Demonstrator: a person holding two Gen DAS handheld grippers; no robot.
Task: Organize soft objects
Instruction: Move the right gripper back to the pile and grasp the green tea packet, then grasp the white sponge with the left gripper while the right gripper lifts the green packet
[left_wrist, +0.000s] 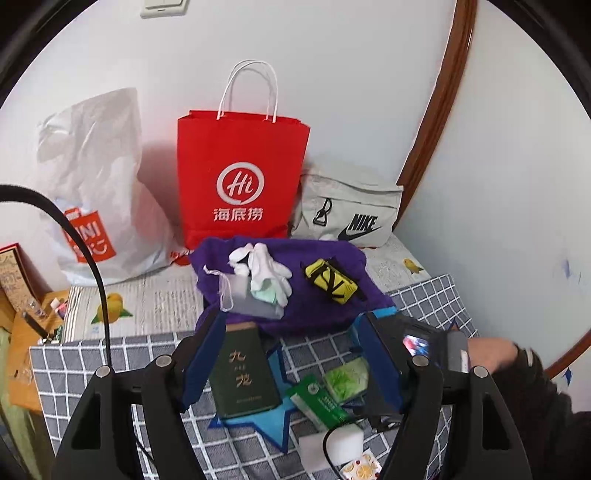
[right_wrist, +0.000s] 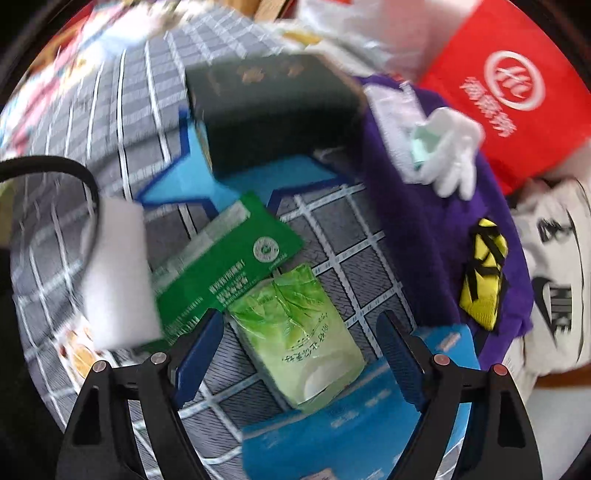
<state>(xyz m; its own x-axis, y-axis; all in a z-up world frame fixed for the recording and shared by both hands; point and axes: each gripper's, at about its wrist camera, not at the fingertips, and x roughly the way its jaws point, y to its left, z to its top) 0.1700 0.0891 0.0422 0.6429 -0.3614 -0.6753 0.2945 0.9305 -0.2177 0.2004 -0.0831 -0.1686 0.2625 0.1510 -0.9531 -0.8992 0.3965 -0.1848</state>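
A purple cloth lies on the checked cover. On it are white gloves, a mesh drawstring pouch and a yellow-and-black folded piece. My left gripper hovers open over the cloth's near edge and a dark green box, gripping nothing. In the blurred right wrist view my right gripper points steeply down, open, with a light green soft pack between its jaws; the pads do not press on it. The purple cloth, gloves and yellow piece lie to its right.
A red paper bag, a white plastic bag and a grey Nike bag stand against the wall. A green carton, a white sponge, a blue star mat and a light blue pack crowd the checked cover.
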